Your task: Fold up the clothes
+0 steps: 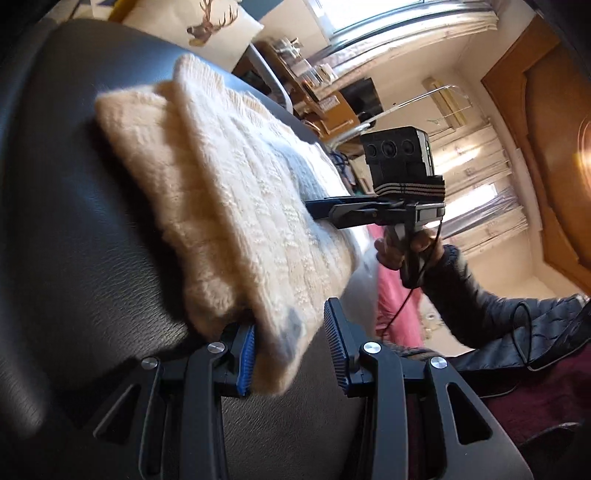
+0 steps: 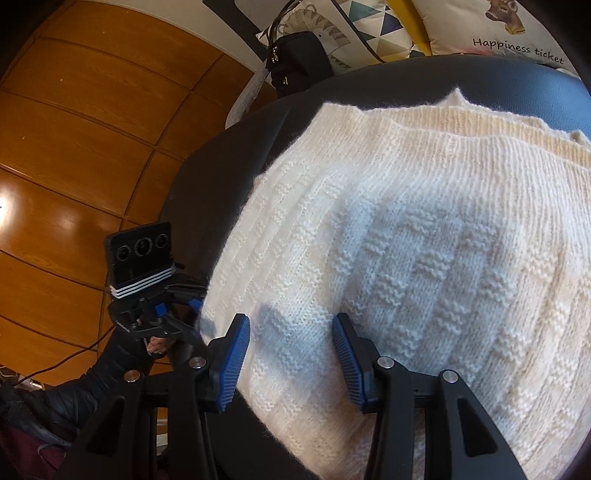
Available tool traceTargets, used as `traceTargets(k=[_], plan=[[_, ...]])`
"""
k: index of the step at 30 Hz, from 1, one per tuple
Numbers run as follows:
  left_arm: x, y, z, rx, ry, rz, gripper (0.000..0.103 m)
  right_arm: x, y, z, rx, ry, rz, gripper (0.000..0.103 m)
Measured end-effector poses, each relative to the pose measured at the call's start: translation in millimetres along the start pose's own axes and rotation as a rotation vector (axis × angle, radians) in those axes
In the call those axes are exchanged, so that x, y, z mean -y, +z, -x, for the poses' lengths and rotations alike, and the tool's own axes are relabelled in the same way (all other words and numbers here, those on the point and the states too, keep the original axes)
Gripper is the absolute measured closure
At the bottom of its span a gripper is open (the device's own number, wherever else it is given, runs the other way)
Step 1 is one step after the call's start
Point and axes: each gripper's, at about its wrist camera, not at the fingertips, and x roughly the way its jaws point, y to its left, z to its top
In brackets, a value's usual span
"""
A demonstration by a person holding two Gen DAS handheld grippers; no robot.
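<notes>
Cream knit sweater (image 2: 406, 258) lies folded on black leather seat (image 1: 74, 221). Left claw (image 1: 291, 350) at 6 o'clock, fingers apart, sweater corner between them. Right claw (image 2: 291, 362) fingers apart over sweater edge, 6 o'clock. Pillows (image 2: 369, 26) at 12 o'clock. Wood floor (image 2: 74, 129) at 9 o'clock.
</notes>
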Motion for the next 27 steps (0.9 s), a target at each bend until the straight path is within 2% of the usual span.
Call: traceTargets(k=[1,3,4,5,9,13,15,18,20,23,24,26,27], plan=[[2,0,-1,-0.007,-0.003,-0.009,0.066,0,-1,3,0.002,0.001,0.001,0.056],[10,-4,-6,-0.017,0.043,-0.049,0.067,1,-5,16,0.011,0.001,0.002,0.056],[14,-6,-9,-0.022,0.066,-0.068,0.085,-1,-6,21,0.018,0.001,0.002,0.056],[18,-8,-11,-0.026,0.089,-0.088,0.096,-4,-6,25,0.027,-0.001,0.009,0.056],[38,-17,2,0.055,0.11,-0.126,0.098,-17,8,40,0.06,-0.076,0.057,0.056],[59,-29,19,0.149,0.125,-0.164,0.098,-26,37,47,0.082,-0.179,0.09,0.057],[73,-38,17,0.14,0.182,-0.234,0.098,-27,53,45,0.085,-0.236,0.101,0.057],[73,-52,-6,0.076,0.258,-0.244,0.098,-20,65,30,0.059,-0.298,0.091,0.057],[70,-59,-11,0.064,0.318,-0.244,0.098,-14,72,20,0.039,-0.339,0.082,0.057],[76,-63,-1,0.129,0.291,-0.231,0.098,-9,72,7,0.02,-0.428,0.093,0.057],[80,-65,-1,0.131,0.319,-0.256,0.098,-9,71,6,0.028,-0.441,0.109,0.057],[82,-69,-6,0.096,0.359,-0.275,0.098,-10,68,3,0.037,-0.481,0.153,0.058],[83,-70,-10,0.073,0.375,-0.276,0.098,-9,65,-1,0.027,-0.546,0.189,0.058]])
